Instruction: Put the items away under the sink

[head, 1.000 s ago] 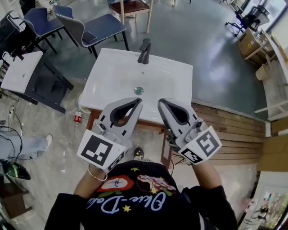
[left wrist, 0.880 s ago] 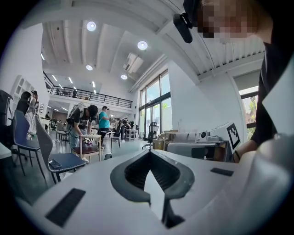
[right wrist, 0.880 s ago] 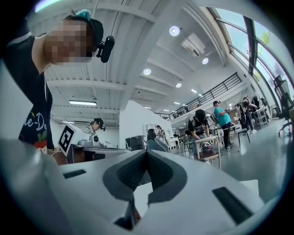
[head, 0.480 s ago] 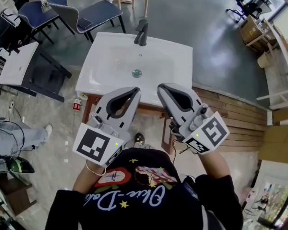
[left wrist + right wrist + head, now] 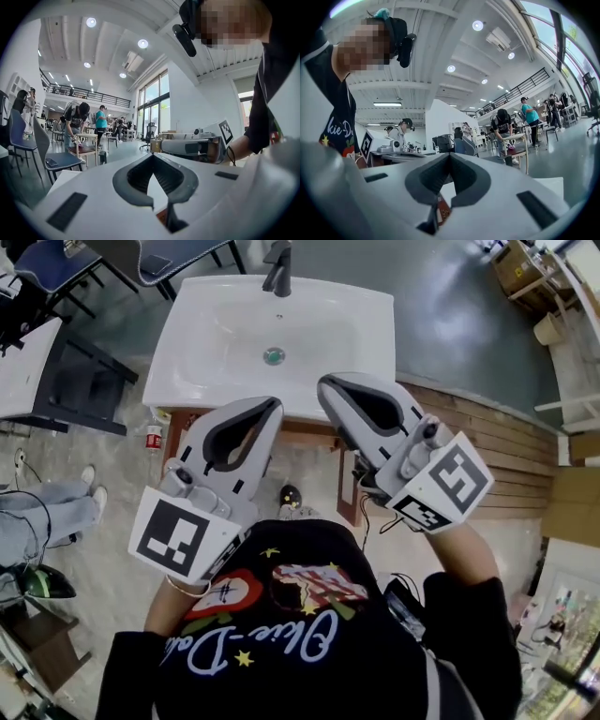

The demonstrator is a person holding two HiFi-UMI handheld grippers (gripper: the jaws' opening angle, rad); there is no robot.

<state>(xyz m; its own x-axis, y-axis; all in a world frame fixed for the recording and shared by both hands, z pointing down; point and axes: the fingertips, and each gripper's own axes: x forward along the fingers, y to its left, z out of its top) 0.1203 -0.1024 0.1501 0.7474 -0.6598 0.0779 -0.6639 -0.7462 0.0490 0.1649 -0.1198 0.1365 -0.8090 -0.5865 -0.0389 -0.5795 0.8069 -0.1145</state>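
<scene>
A white sink [image 5: 206, 352] with a dark faucet [image 5: 277, 268] and a round drain [image 5: 273, 356] stands on a wooden cabinet [image 5: 314, 435] just ahead of me. My left gripper [image 5: 273, 407] is held level in front of the sink's near edge, shut with nothing in it. My right gripper [image 5: 324, 386] is beside it, also shut and empty, its tip over the sink's front rim. In the left gripper view the jaws [image 5: 152, 157] meet at the tip. The right gripper view shows the same [image 5: 450, 155]. A small red and white can [image 5: 154, 440] stands on the floor left of the cabinet.
Blue chairs [image 5: 159, 259] stand behind the sink at the top left, and a black table [image 5: 80, 390] stands to its left. A person's legs [image 5: 47, 512] lie at the left edge. Wooden floor planks [image 5: 478, 446] run to the right, with cardboard boxes [image 5: 520, 273] beyond.
The sink has slid toward the top of the head view. Both grippers sit higher in the picture and closer to its near edge. Both stayed shut.
</scene>
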